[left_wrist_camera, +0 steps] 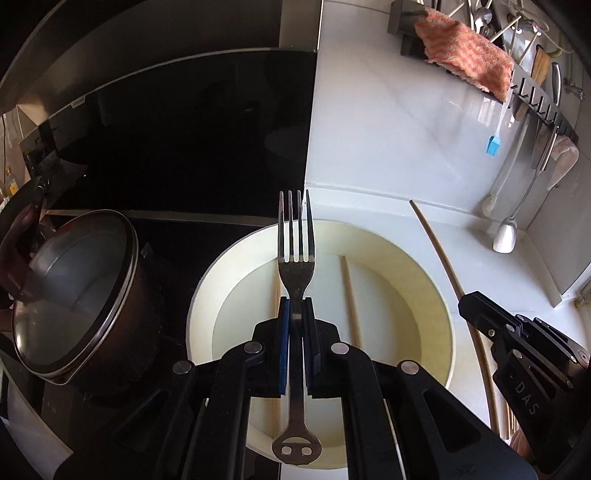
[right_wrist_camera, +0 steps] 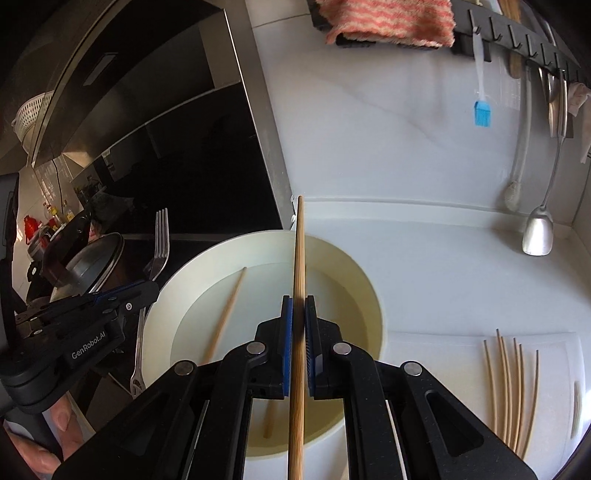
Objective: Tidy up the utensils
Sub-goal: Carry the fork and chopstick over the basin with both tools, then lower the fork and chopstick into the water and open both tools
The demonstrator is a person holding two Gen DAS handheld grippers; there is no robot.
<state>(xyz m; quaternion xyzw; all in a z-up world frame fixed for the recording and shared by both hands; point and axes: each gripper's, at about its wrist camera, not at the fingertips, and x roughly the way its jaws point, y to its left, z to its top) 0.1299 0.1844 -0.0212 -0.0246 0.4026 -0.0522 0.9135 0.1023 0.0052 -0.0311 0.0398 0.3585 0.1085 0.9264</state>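
Two grippers are each clamped on one utensil above a white basin (left_wrist_camera: 207, 295). The left gripper (left_wrist_camera: 295, 306) has its blue pads closed tight on the neck of a metal fork (left_wrist_camera: 295, 258); the fork's long axis runs straight out along the fingers, tines pointing forward and away, and the pierced handle end pointing back toward the wrist. The right gripper (right_wrist_camera: 299, 306) is closed just as tightly on a bamboo chopstick (right_wrist_camera: 299, 266), which also lies along the fingers, one end reaching out ahead of the tips and the other running back under the gripper body.

Below both grippers, in the basin, lie loose chopsticks (left_wrist_camera: 349, 295), roughly parallel to the held fork. Right of the right gripper, a bundle of chopsticks (right_wrist_camera: 511, 391) lies on a white cutting board (right_wrist_camera: 443, 354), fanned out and pointing forward. Left of the left gripper sits a lidded pot (left_wrist_camera: 77, 295) on the dark cooktop. Ahead, on the white wall, a hook rail (right_wrist_camera: 517, 37) carries a striped cloth (right_wrist_camera: 391, 22), a blue silicone brush (right_wrist_camera: 482, 110) and a steel ladle (right_wrist_camera: 539, 229), hanging downward.
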